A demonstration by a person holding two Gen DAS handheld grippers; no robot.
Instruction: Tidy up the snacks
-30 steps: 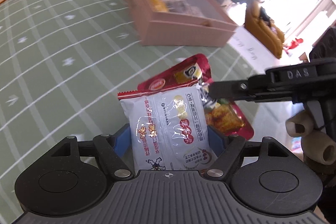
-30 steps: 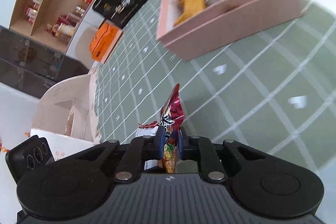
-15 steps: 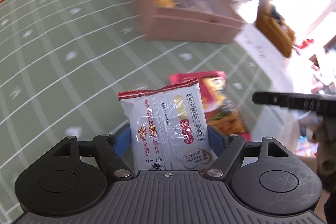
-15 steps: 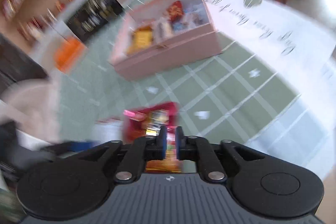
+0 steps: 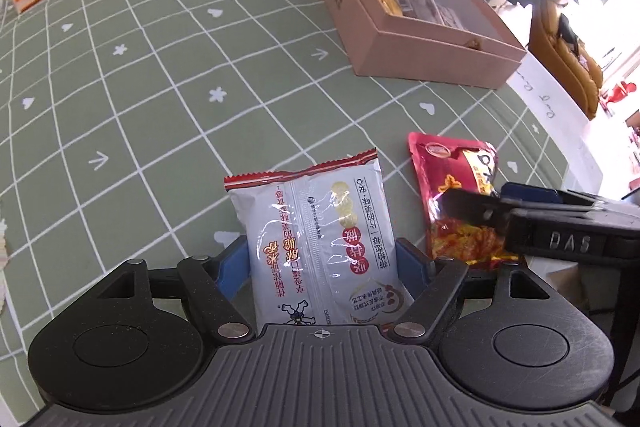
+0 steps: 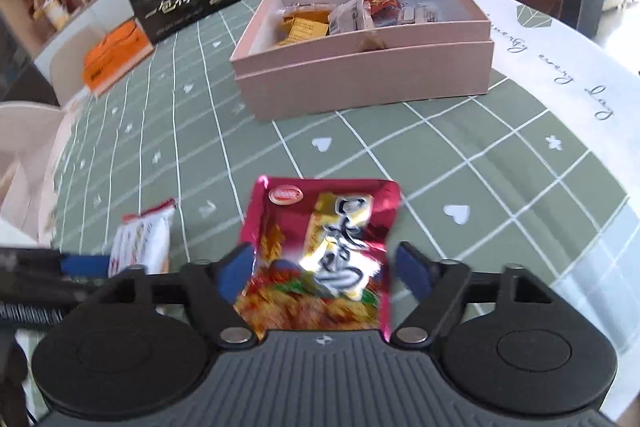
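Near table edge: left gripper [image 5: 322, 259] jaws pinching white packet [image 5: 316, 239]; right gripper [image 6: 320, 267] jaws spread around red packet [image 6: 320, 251].

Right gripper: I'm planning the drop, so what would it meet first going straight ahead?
Probably the pink box's near wall, past bare green tablecloth; depth is unclear. The right gripper brackets the red snack packet.

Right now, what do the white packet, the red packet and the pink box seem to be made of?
White packet: glossy plastic film, probably; highlights run along its centre seam and the top edge is crimped.
Red packet: shiny, perhaps metallised film; it gives bright mirror-like glare and creases sharply.
Pink box: matte paperboard, it seems; flat stiff walls, crisp corners, no shine.
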